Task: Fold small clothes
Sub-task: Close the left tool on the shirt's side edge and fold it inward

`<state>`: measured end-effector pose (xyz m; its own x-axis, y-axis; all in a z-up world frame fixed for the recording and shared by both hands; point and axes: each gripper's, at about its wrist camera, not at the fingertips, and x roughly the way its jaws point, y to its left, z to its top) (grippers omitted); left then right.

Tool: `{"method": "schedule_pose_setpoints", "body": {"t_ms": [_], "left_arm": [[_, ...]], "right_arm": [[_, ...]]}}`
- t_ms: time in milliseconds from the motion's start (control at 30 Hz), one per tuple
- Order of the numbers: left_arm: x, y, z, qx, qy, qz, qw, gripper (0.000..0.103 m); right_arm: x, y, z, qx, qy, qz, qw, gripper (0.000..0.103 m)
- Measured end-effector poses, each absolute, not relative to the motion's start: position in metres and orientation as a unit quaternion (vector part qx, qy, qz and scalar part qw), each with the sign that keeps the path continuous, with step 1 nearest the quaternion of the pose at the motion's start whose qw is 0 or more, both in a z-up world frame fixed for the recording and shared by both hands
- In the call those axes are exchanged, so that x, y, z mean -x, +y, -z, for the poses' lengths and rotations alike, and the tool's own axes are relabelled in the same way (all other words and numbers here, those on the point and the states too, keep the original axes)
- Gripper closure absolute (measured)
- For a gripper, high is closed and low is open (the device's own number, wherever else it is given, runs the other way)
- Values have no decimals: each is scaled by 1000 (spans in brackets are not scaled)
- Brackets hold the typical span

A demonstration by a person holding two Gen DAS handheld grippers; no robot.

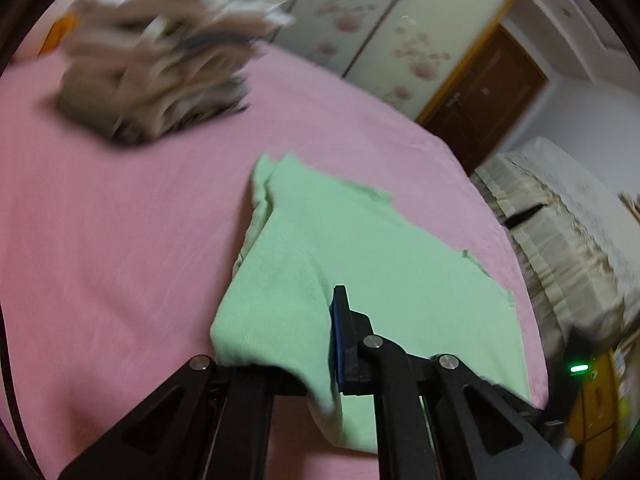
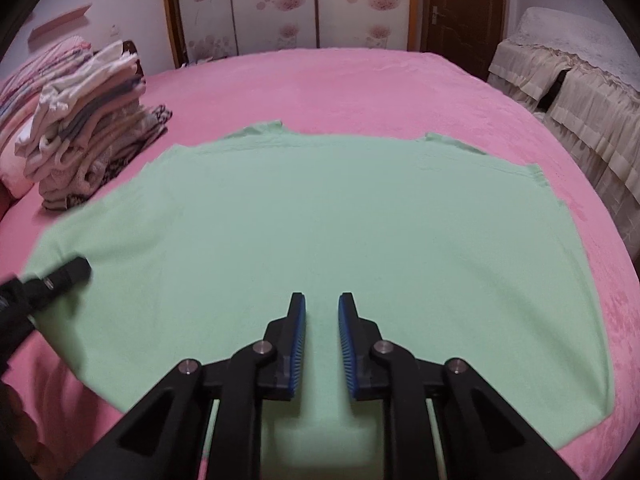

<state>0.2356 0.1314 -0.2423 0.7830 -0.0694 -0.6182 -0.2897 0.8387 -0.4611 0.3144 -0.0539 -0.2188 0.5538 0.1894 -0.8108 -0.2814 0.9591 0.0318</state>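
Pink bed (image 2: pixel 360 88) filling both views. Light green garment (image 2: pixel 320 220) spread flat across its middle, near-left corner pulled up. Stack of folded clothes (image 2: pixel 88 136) just beyond the garment's far left edge. Left gripper (image 1: pixel 326 340) clamped on the lifted green corner. Right gripper (image 2: pixel 322 344) over the near hem, jaws narrowly apart, cloth beneath, nothing pinched.
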Motion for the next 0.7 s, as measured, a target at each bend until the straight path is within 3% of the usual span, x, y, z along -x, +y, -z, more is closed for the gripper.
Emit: {"method": "schedule_pose_setpoints", "body": {"t_ms": [300, 700], "left_arm": [[-262, 80, 189, 234, 295, -4, 926, 97], [-287, 42, 175, 186, 327, -1, 927, 97]], "right_arm": [[-322, -68, 225, 4, 468, -152, 870, 87], [-333, -84, 225, -48, 477, -170, 861, 88]]}}
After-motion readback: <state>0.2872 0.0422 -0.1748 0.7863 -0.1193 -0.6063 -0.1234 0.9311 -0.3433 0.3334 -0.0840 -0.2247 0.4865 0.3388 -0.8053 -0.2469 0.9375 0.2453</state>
